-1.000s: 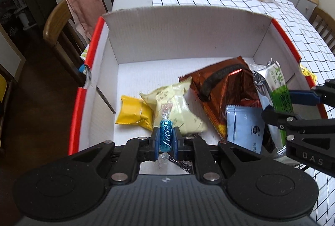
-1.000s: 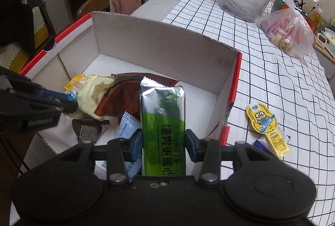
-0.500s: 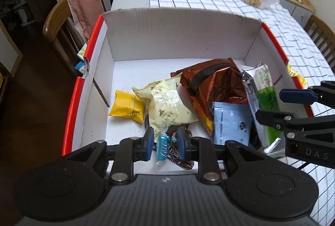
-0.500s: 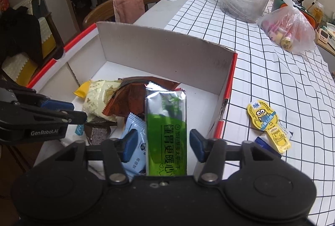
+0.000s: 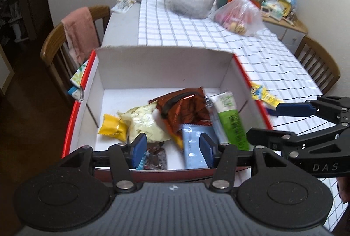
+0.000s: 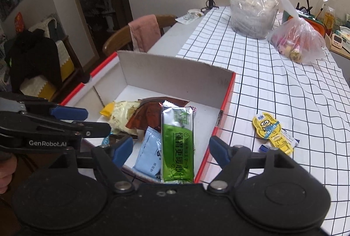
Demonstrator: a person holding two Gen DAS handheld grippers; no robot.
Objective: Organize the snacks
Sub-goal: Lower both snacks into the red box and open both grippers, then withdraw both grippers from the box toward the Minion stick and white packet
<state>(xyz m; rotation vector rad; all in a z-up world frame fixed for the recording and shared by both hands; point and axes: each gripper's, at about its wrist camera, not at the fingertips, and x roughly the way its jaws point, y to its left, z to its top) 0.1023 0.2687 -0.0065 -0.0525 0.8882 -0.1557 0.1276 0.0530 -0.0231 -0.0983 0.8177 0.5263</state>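
- The left gripper (image 5: 172,148) hangs over the near edge of the box (image 5: 164,60). Its jaws have just been opening and hold nothing.
- The little blue candy (image 5: 141,161) lies in the box, just under the left jaw.
- The right gripper (image 6: 170,150) has jaws that have just been opening too. They stand wide apart and hold nothing.
- The green packet (image 6: 177,144) lies in the box beside a light blue packet (image 6: 148,154).
- A yellow snack (image 6: 270,129) lies on the table (image 6: 284,87), outside the box.
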